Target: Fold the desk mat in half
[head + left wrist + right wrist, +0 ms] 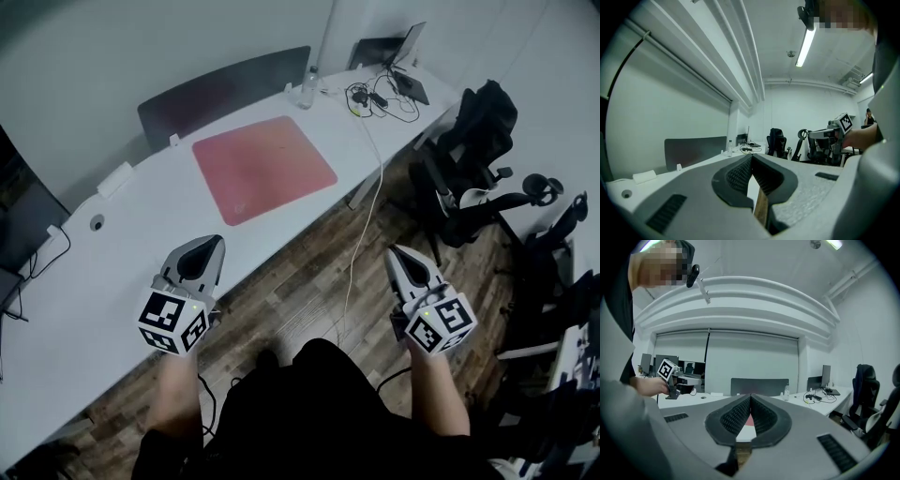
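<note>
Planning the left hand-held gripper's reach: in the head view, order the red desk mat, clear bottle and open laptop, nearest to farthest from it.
1. Red rectangular desk mat, mid-desk, just ahead of the left hand-held gripper.
2. Clear plastic bottle, beyond the mat's far edge.
3. Open dark laptop, far right desk end.

The desk mat [264,169] is a thin, pinkish-red sheet, roughly square with rounded corners. It lies flat and fully unfolded on the white desk [141,234], with no edge lifted. It sits at about the middle of the desk's length. On my side, its right corner lies near the desk's front edge.
</note>
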The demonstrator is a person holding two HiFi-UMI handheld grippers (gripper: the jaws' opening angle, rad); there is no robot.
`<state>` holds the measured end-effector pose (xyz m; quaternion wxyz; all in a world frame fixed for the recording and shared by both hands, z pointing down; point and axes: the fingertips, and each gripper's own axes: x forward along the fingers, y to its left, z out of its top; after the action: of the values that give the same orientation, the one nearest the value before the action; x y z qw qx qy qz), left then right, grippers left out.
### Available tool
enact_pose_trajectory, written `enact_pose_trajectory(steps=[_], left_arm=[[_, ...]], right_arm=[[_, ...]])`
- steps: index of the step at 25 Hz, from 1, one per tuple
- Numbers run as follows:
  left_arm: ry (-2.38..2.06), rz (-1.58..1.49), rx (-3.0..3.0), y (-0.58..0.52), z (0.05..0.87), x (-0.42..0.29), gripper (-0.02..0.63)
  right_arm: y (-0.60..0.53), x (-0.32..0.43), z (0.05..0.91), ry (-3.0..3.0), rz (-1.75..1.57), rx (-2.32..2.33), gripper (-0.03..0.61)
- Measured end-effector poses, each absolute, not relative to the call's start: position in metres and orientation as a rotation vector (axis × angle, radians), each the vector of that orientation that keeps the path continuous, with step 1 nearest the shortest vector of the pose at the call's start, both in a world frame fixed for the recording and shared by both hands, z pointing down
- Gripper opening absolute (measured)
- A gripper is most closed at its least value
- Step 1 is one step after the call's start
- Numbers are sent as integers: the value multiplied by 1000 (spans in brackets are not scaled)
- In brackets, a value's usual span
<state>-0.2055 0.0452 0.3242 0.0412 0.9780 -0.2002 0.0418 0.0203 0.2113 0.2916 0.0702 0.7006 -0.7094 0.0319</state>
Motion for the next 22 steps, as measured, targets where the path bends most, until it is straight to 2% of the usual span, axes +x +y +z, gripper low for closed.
enact_pose_trajectory(steps=[12,16,22], left_arm=[[-710,193,3008,5,326,-200,5],[-738,243,2982,-15,337,-173,5],[-851,312,2966,-58,342,-100,5]], right_arm=[[125,22,290,-2296,57,1952,3],[100,55,303,-2330,87,1930,3],[46,142,318,-2386,115,1878,3]])
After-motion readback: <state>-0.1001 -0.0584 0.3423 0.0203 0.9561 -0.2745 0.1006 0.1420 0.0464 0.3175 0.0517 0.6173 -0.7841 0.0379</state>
